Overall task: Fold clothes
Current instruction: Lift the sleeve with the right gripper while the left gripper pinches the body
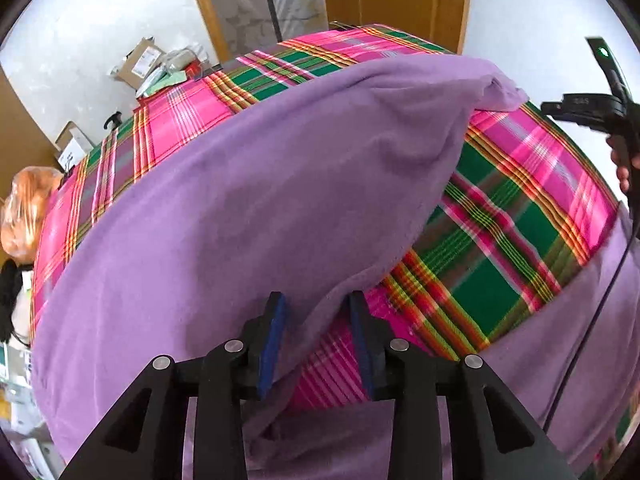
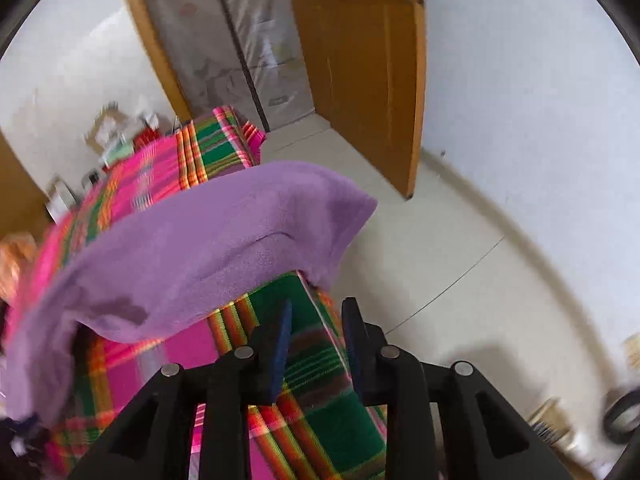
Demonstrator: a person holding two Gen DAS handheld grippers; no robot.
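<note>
The left gripper (image 1: 316,320) is standing apart around a fold of the purple fleece garment (image 1: 248,200), not visibly pinching it; the right gripper (image 2: 316,332) is gaping, holding nothing. Laying the lifted flap squarely would serve best. The garment is draping, soft and thick, over the plaid bedspread (image 1: 512,240).

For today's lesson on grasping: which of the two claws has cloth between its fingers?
The left claw: purple cloth runs between its open blue-padded fingers. The right claw is open too, with only the plaid bedcover behind its gap.
</note>
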